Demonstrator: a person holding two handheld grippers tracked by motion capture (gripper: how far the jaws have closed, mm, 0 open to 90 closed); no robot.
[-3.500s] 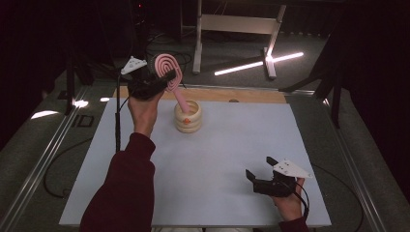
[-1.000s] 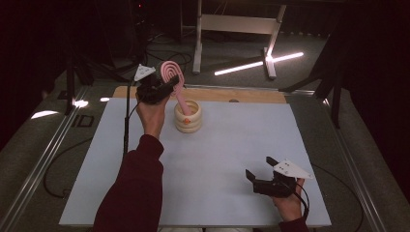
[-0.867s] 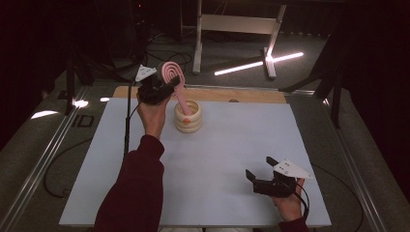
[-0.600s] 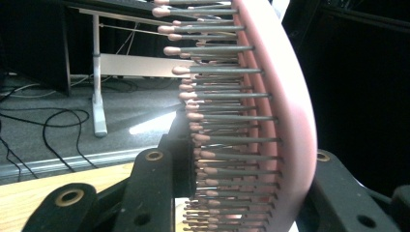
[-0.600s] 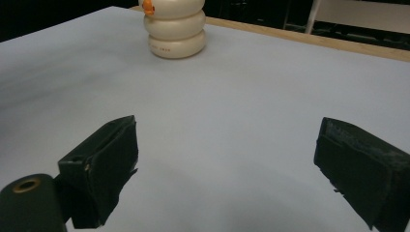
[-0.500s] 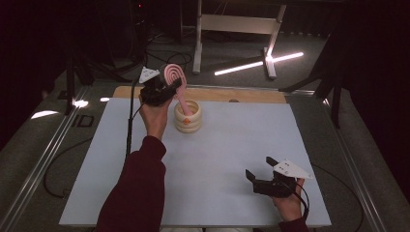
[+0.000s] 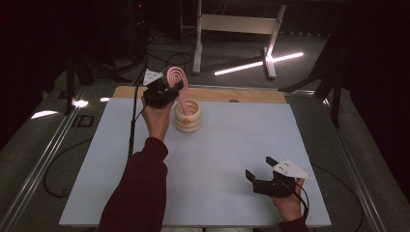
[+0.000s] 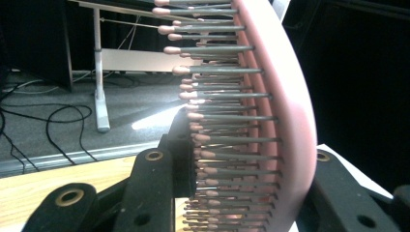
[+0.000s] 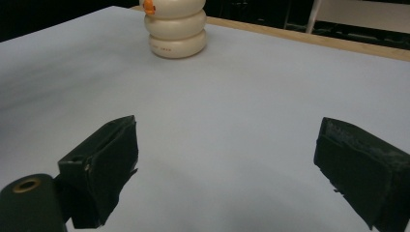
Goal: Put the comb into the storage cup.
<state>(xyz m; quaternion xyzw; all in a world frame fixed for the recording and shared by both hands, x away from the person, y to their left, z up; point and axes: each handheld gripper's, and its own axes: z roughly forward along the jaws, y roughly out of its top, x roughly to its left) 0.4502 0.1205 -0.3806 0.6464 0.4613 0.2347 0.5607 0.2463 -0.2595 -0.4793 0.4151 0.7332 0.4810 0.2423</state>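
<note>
At the near right of the white table top (image 7: 217,164), the right gripper (image 7: 258,175) rests low over the surface in the person's right hand (image 7: 289,205), a grey 3-cornered plate on top and a cable trailing behind. Its 2 black jaws stand wide apart with nothing between them; in the right gripper view only bare white surface lies in the gap (image 9: 227,159).

From the near left a dark red sleeve (image 7: 138,193) reaches toward the far side, ending in the left hand (image 7: 157,118), which holds the left gripper (image 7: 167,92) raised above the far left part of the table. Its jaws are clamped on the pink plastic hairbrush with an oval head and grey, pink-tipped bristles (image 7: 175,79). In the left gripper view the brush head (image 8: 285,111) stands upright between the 2 jaws, bristles pointing to that view's left.

Just right of the left gripper stands the cream ceramic holder shaped like 3 stacked rings with a small orange mark (image 7: 187,117), on the far middle of the table. The brush handle slants down into its open top, while the head rises above and left of the rim.

Beyond the table's far wooden edge (image 7: 251,95) lie a dark floor, a white frame (image 7: 237,24) and a bright strip of light (image 7: 258,64)
</note>
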